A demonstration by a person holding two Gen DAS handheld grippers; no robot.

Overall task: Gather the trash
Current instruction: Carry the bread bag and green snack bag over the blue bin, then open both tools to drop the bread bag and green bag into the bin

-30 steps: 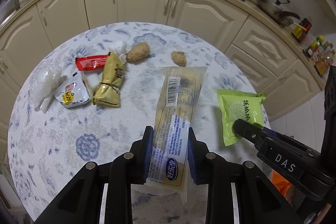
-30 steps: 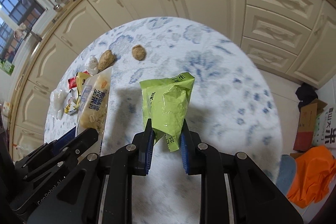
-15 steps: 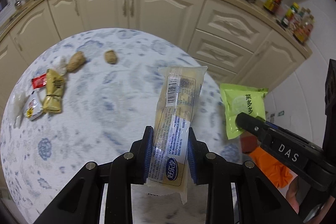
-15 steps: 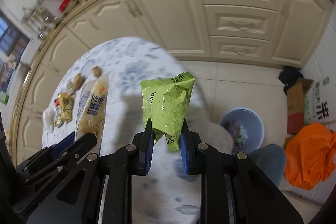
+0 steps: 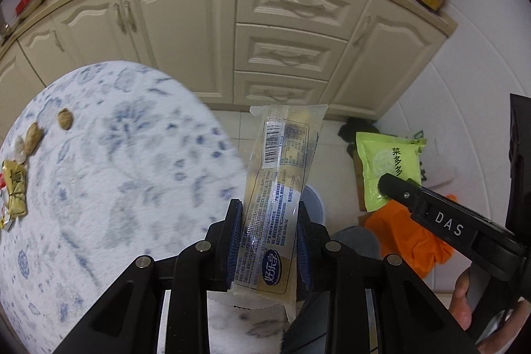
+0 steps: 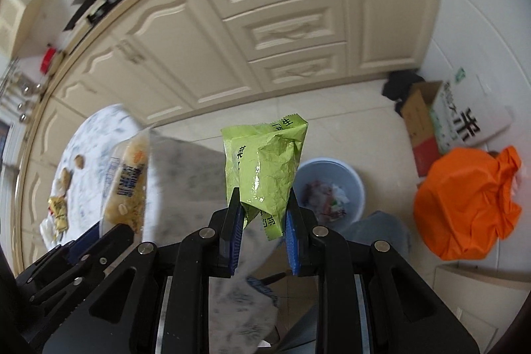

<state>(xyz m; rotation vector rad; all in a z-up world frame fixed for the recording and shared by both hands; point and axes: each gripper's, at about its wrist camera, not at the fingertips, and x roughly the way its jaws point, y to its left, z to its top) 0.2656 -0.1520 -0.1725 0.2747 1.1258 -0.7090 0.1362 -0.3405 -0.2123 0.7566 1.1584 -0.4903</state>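
My left gripper [image 5: 268, 221] is shut on a long clear snack packet [image 5: 278, 184] with pale yellow contents, held upright past the round table's edge. My right gripper [image 6: 262, 214] is shut on a crumpled green wrapper [image 6: 265, 168]. The same green wrapper [image 5: 388, 168] shows in the left wrist view, at the tip of the right gripper's black finger. In the right wrist view the clear packet [image 6: 127, 184] appears at the left. A light blue trash bin [image 6: 332, 188] with scraps inside stands on the floor just beyond the green wrapper.
The round blue-patterned table [image 5: 99, 188] still carries two brown lumps [image 5: 64, 118], a yellow wrapper [image 5: 15, 188] and more litter at its left. Cream cabinets [image 5: 282, 48] line the back. An orange bag [image 6: 464, 201] and a cardboard box [image 6: 421, 121] sit on the floor at right.
Both grippers, still gripping their wrappers, have swung right off the table top toward the floor. The blue bin and orange bag have come into view; the table litter has slid far left.
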